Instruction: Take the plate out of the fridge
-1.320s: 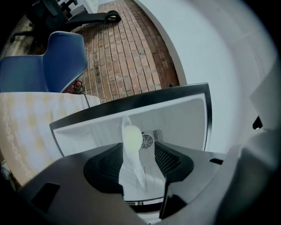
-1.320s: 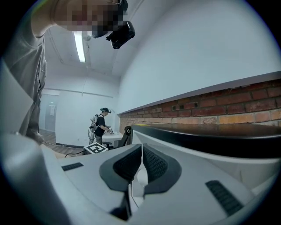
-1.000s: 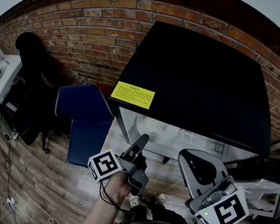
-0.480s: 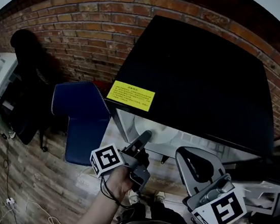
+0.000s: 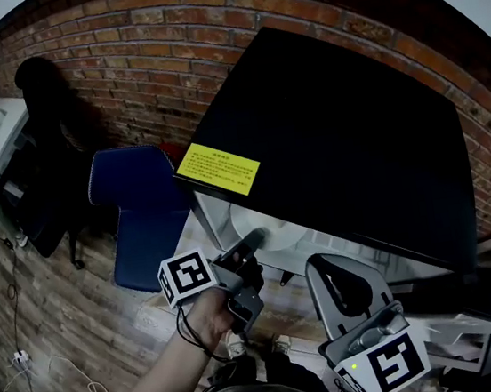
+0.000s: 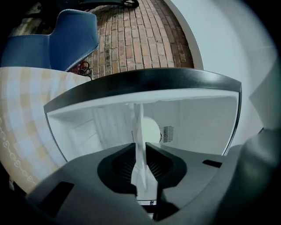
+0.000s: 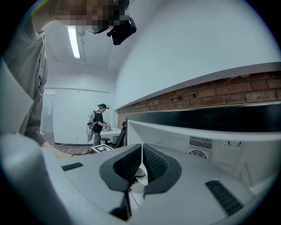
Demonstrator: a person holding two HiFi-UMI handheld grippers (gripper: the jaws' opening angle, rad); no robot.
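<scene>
A black fridge (image 5: 336, 134) stands open below me, its white inside (image 6: 197, 118) filling the left gripper view. My left gripper (image 5: 250, 245) reaches into the opening. Seen edge-on, the white plate (image 6: 139, 132) runs between the jaws of the left gripper (image 6: 141, 154), which are closing, and both pads lie against its rim. My right gripper (image 5: 327, 269) hangs in front of the fridge. In its own view the right gripper (image 7: 141, 165) is shut with nothing in it. From the head view the plate is hidden.
A blue chair (image 5: 140, 213) stands left of the fridge by the brick wall (image 5: 138, 61). A yellow label (image 5: 218, 169) sits on the fridge's top corner. Cables lie on the wooden floor (image 5: 42, 352). A person (image 7: 99, 123) stands far back.
My left gripper has moved forward into the fridge's opening. The right gripper has shifted only slightly.
</scene>
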